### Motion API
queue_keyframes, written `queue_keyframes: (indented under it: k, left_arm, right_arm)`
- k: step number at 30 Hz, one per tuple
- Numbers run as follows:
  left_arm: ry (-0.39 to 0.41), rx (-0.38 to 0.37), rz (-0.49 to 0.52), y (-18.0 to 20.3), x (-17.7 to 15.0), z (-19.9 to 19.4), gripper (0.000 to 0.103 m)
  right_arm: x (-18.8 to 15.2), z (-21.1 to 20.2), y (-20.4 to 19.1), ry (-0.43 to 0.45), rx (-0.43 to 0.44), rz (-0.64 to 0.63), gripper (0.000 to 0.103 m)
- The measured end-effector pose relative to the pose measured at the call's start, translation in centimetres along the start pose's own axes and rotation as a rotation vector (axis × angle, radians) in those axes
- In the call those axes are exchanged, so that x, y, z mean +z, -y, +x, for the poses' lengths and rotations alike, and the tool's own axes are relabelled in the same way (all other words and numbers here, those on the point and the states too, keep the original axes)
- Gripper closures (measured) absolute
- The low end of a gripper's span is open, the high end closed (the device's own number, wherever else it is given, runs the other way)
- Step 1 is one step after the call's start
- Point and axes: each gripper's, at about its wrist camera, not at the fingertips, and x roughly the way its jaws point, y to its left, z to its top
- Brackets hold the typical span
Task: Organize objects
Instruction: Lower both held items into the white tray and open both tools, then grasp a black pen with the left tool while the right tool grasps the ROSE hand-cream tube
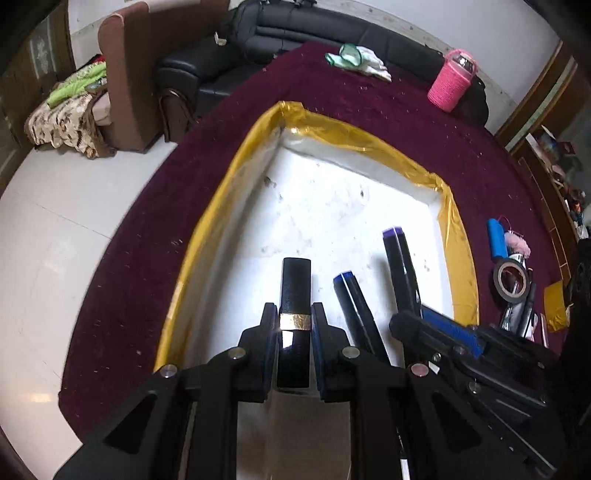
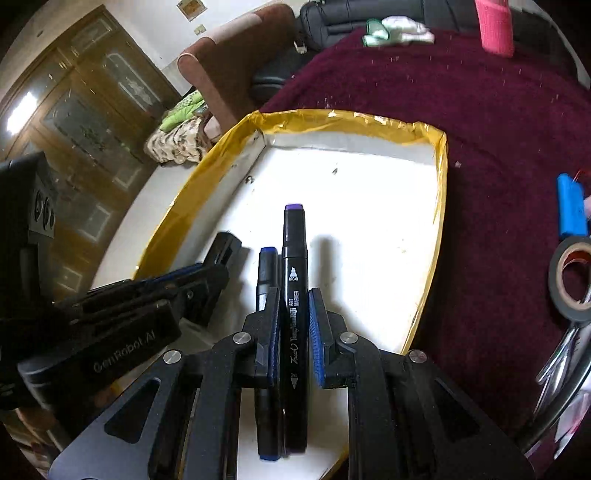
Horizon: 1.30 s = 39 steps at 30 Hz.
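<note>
A shallow white box with a yellow-taped rim (image 1: 369, 142) lies on the maroon cloth. My left gripper (image 1: 293, 308) is shut on a black tube with a gold band (image 1: 294, 280), which hangs over the box's near left part. To its right my right gripper (image 1: 410, 317) is shut on a black purple-capped marker (image 1: 400, 258), seen close up in the right wrist view as the marker (image 2: 294, 280) between the pads of that gripper (image 2: 294, 293). A blue-capped marker (image 2: 266, 273) lies on the box floor just left of it. The left gripper (image 2: 210, 273) shows at the left there.
On the maroon cloth (image 1: 406, 122) to the right of the box lie a blue block (image 1: 496, 238), a black tape roll (image 1: 511, 280) and scissors (image 2: 561, 354). A pink-covered bottle (image 1: 452, 79) and a white-green cloth (image 1: 360, 61) sit at the far edge. A black sofa (image 1: 295, 33) stands behind.
</note>
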Motion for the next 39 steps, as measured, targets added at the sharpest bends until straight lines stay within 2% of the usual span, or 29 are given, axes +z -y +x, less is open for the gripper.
queue_keyframes:
  k: [3,6,7,8,10,13,15,16,18,19,22,26,29,32,35,37,39]
  left_arm:
    - [0.04,-0.097,-0.061,-1.0,-0.3,-0.8,0.085]
    - [0.117,-0.103,-0.106,-1.3,-1.4,-3.2,0.064]
    - [0.145,-0.108,-0.107,-0.9,-2.1,-4.3,0.056]
    - [0.17,-0.118,-0.101,-0.5,-2.6,-5.1,0.053]
    - [0.23,-0.149,-0.067,1.5,-4.6,-7.3,0.05]
    - [0.29,-0.166,-0.014,4.9,-7.6,-9.0,0.047]
    - [0.305,-0.18,0.027,7.1,-8.7,-9.2,0.047]
    - [0.303,-0.191,0.052,8.3,-9.2,-9.1,0.047]
    - [0.275,-0.214,0.1,10.8,-9.8,-8.4,0.047]
    - [0.258,-0.222,0.128,11.9,-9.9,-8.0,0.047]
    - [0.238,-0.243,0.172,14.4,-10.1,-7.3,0.047]
    - [0.215,-0.252,0.183,15.5,-10.4,-6.8,0.047]
    - [0.208,-0.237,0.18,15.5,-10.7,-6.6,0.047]
    - [0.194,-0.233,0.159,15.2,-10.7,-6.2,0.047]
    - [0.182,-0.237,0.153,15.4,-10.6,-5.6,0.047]
    - [0.166,-0.25,0.16,16.0,-10.3,-5.0,0.047]
    - [0.148,-0.26,0.175,16.8,-9.9,-4.4,0.047]
  right_arm:
    - [-0.2,-0.2,0.0,0.01,0.007,-0.021,0.087]
    - [-0.8,-1.9,1.0,0.044,0.108,0.004,0.086]
    - [-1.4,-3.3,1.5,0.078,0.132,0.011,0.08]
    - [-1.9,-4.4,1.9,0.1,0.145,0.011,0.069]
    - [-3.7,-7.4,3.4,0.156,0.199,0.015,0.058]
    - [-6.6,-10.8,5.8,0.193,0.206,0.008,0.057]
    - [-8.9,-13.3,8.3,0.211,0.159,0.026,0.057]
    - [-10.2,-14.8,10.2,0.214,0.105,0.061,0.057]
    - [-11.4,-16.5,12.6,0.224,0.04,0.105,0.057]
    - [-12.1,-17.3,14.1,0.225,-0.02,0.142,0.056]
    - [-13.0,-17.6,17.6,0.186,-0.142,0.261,0.056]
    - [-13.0,-16.0,20.7,0.125,-0.171,0.425,0.056]
    - [-12.0,-14.4,21.3,0.106,-0.184,0.512,0.056]
    - [-10.8,-13.5,20.7,0.109,-0.261,0.496,0.056]
    - [-10.1,-12.4,19.1,0.099,-0.378,0.394,0.056]
    - [-10.5,-12.6,18.6,0.093,-0.395,0.346,0.061]
    - [-11.3,-13.3,19.1,0.087,-0.372,0.328,0.068]
